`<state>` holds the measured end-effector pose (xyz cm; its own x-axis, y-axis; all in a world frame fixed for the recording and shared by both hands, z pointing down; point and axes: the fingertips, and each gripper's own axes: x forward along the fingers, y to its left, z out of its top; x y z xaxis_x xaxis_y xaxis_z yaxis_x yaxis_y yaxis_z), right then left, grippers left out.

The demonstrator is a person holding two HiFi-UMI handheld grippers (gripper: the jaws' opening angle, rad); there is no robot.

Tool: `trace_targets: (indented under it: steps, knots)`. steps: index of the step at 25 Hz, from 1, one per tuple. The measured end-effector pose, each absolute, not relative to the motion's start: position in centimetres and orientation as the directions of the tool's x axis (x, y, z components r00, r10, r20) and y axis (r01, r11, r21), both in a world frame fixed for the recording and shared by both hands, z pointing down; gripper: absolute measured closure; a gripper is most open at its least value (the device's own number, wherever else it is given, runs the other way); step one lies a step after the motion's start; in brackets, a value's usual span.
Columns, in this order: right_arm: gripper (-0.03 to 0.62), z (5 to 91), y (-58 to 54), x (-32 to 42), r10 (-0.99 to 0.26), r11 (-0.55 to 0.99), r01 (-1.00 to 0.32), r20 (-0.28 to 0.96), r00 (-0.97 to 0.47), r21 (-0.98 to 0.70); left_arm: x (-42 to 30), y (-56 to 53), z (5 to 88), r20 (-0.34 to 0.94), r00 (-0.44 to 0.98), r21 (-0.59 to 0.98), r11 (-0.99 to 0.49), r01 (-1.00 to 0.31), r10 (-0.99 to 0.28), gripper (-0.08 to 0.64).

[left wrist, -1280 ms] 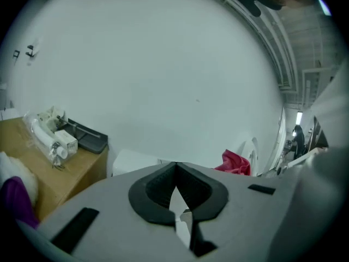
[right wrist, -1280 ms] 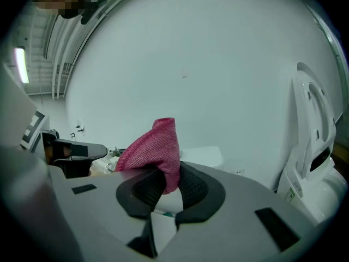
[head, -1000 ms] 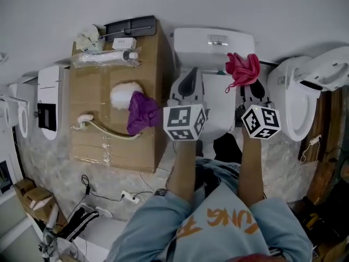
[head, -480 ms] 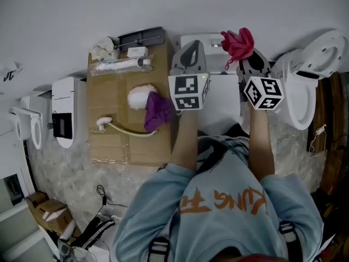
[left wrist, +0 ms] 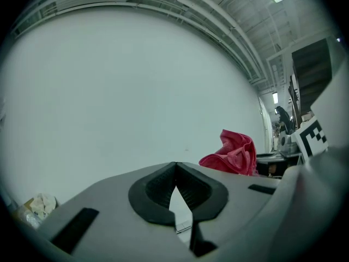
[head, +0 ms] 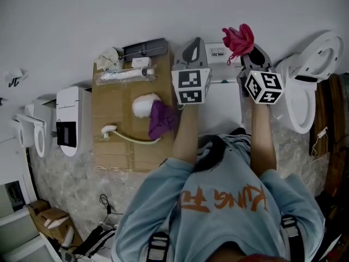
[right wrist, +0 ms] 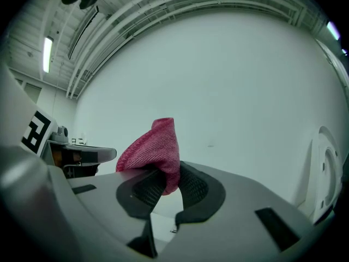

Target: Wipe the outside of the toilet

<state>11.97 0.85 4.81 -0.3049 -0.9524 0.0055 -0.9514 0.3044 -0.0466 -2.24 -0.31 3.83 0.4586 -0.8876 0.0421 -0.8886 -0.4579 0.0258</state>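
Observation:
The white toilet (head: 222, 107) stands against the wall, its tank (head: 217, 52) between my two grippers. My right gripper (head: 246, 48) is held above the tank's right end, shut on a red cloth (head: 238, 38) that sticks up from the jaws (right wrist: 157, 149). My left gripper (head: 195, 43) hovers over the tank's left end, shut with nothing between its jaws (left wrist: 175, 167). Both point at the bare white wall. In the left gripper view the red cloth (left wrist: 233, 154) shows to the right.
A cardboard box (head: 117, 121) left of the toilet carries a purple cloth (head: 162, 119), a white wad (head: 143, 107), a hose (head: 128, 137) and wrapped parts. Another toilet (head: 305, 94) with raised lid stands at the right. More white fixtures (head: 68, 119) are at the left.
Both grippers have moved up from over the toilet lid to the tank near the wall, the red cloth still held. The head view has shifted forward.

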Motion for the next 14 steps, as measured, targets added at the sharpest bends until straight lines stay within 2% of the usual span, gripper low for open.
trace_targets:
  steps: [14]
  knots:
    - [0.517,3.7,0.4,11.7,-0.95,0.312,-0.95,-0.011,-0.312,-0.016,-2.2,-0.8,2.8,0.017,0.468,0.021,-0.468,-0.884,-0.884,0.535]
